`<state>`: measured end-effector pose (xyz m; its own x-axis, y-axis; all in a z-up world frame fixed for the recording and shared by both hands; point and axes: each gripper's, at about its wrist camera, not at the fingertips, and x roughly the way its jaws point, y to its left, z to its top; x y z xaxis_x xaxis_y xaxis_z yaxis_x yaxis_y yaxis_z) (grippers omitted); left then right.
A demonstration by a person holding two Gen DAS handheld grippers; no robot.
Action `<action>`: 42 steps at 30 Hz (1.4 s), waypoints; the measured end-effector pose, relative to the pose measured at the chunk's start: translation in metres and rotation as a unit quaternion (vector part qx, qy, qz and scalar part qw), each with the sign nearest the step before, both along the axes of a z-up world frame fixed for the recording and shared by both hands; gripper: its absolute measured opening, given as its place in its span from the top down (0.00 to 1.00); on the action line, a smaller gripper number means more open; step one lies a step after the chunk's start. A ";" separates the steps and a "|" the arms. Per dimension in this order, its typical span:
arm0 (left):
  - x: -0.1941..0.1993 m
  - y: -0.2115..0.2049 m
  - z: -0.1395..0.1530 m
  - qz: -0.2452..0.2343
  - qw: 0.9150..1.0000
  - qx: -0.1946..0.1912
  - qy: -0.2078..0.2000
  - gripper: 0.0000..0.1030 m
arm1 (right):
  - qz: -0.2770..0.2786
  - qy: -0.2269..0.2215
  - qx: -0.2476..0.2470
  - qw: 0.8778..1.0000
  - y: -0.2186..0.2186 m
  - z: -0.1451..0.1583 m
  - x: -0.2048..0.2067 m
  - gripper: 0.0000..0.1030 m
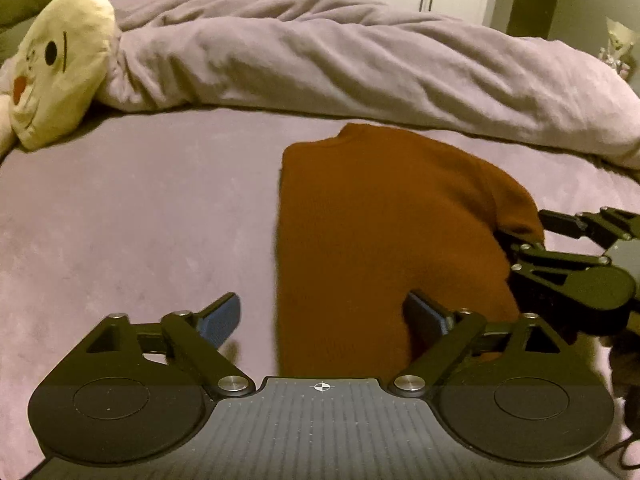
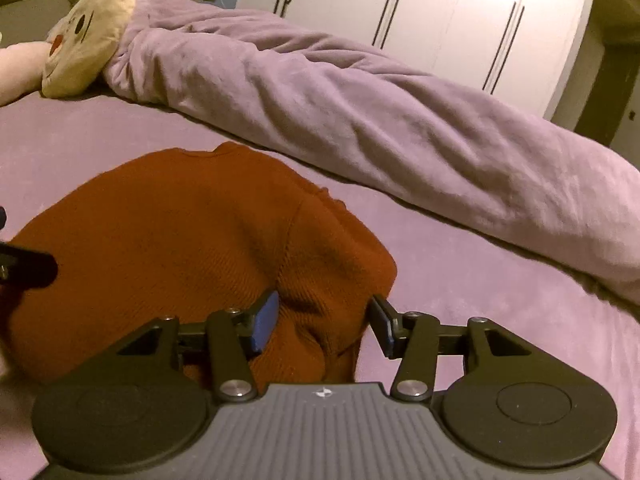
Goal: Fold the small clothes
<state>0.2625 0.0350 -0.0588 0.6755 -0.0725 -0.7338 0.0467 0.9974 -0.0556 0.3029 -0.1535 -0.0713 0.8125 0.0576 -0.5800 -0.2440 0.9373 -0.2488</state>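
Note:
A rust-orange knitted sweater [image 1: 380, 220] [image 2: 180, 232] lies folded on the purple bed sheet [image 1: 120, 220]. My left gripper [image 1: 324, 316] stands wide open over the sweater's near left edge. One blue pad hangs over the bare sheet and the other over the knit, and neither presses on it. My right gripper [image 2: 323, 326] [image 1: 524, 236] is at the sweater's right side, open, with a bunched fold of the knit lying loose between its fingers. A small gap shows at its right pad. A black part of the left gripper shows at the left edge of the right wrist view.
A rolled purple duvet [image 1: 360, 68] [image 2: 380, 120] runs across the bed behind the sweater. A pale yellow plush cushion with a face [image 1: 60, 64] [image 2: 88, 36] lies at the far left. White wardrobe doors [image 2: 440, 20] stand beyond the bed.

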 end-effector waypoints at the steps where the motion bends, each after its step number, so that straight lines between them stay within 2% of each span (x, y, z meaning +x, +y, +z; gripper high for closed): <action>1: 0.001 0.001 -0.002 -0.001 1.000 -0.002 0.004 0.04 | 0.000 0.004 0.004 1.000 -0.002 -0.001 0.001 0.51; 4: 0.002 0.013 0.002 0.017 0.999 -0.031 0.028 0.02 | -0.011 0.027 0.023 0.999 -0.009 0.007 0.004 0.39; 5: -0.003 0.017 0.006 0.022 0.999 -0.034 0.031 0.02 | -0.020 0.029 0.028 0.999 -0.011 0.013 0.003 0.31; 10: -0.043 0.022 0.016 0.028 0.999 -0.016 0.034 0.01 | -0.062 0.047 0.071 0.994 -0.027 0.034 -0.042 0.17; 11: -0.049 0.021 0.015 0.032 0.999 -0.008 0.034 0.01 | -0.069 0.057 0.083 0.992 -0.029 0.036 -0.054 0.06; 12: -0.059 0.019 0.013 0.032 0.999 -0.005 0.043 0.01 | -0.075 0.070 0.089 0.991 -0.030 0.036 -0.064 0.04; 17: -0.092 0.020 0.001 0.039 0.994 -0.028 0.095 0.01 | -0.091 0.165 0.102 0.977 -0.024 0.025 -0.111 0.04; 21: -0.111 0.020 0.002 0.049 0.993 -0.019 0.110 0.01 | -0.112 0.221 0.098 0.964 -0.017 0.020 -0.132 0.04; 26: -0.116 0.022 0.015 0.044 0.993 -0.029 0.106 0.01 | -0.104 0.194 0.094 0.971 -0.005 0.035 -0.144 0.04; 31: -0.117 0.018 0.026 0.035 0.994 -0.021 0.098 0.00 | -0.089 0.176 0.097 0.976 0.003 0.056 -0.148 0.04; 34: -0.116 0.017 0.032 0.030 0.995 -0.021 0.097 0.00 | -0.096 0.173 0.093 0.976 0.007 0.064 -0.146 0.04; 42: -0.113 0.015 0.042 0.037 0.995 0.011 0.089 0.00 | -0.110 0.176 0.086 0.974 0.011 0.070 -0.144 0.04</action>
<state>0.1491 0.0504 -0.0164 0.5374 -0.0101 -0.8433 -0.0357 0.9988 -0.0347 0.1590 -0.1424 -0.0010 0.5680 0.0256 -0.8226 -0.0747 0.9970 -0.0206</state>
